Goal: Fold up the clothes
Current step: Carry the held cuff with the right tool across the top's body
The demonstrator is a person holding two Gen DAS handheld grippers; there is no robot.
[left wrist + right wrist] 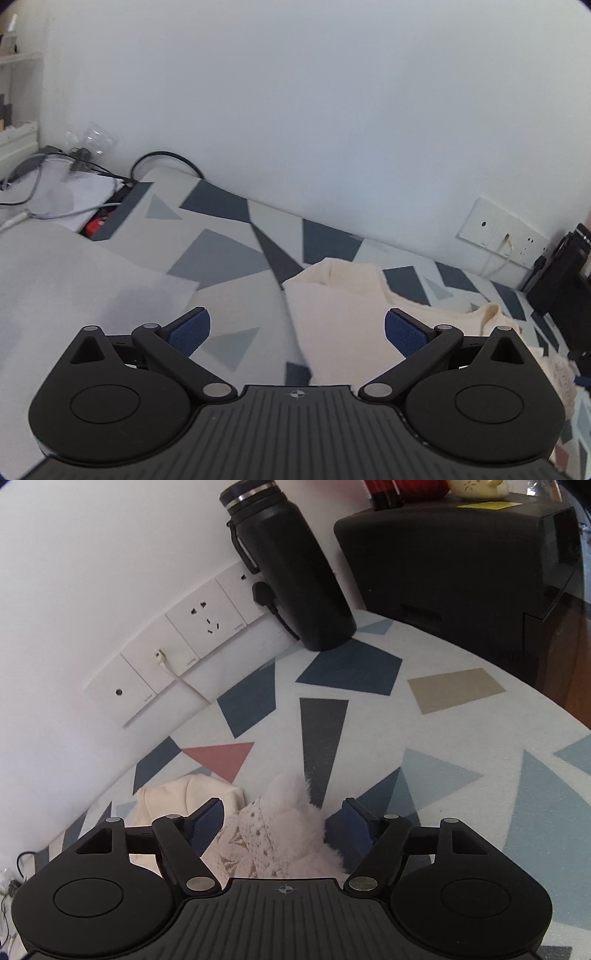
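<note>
Left wrist view: the left gripper [297, 330] is spread wide and empty above a cream garment [343, 314] lying creased on the geometric-patterned cloth [221, 254]. Right wrist view: the right gripper [282, 825] is spread, its pads clear of the fleece-lined lace-print garment [273, 830] between them.

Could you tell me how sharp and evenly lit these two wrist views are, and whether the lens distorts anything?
Left wrist: soft daylight, slightly blurred cream garment. Right wrist: sharper; fisheye bends the socket panel and tilts the black bottle.
</note>
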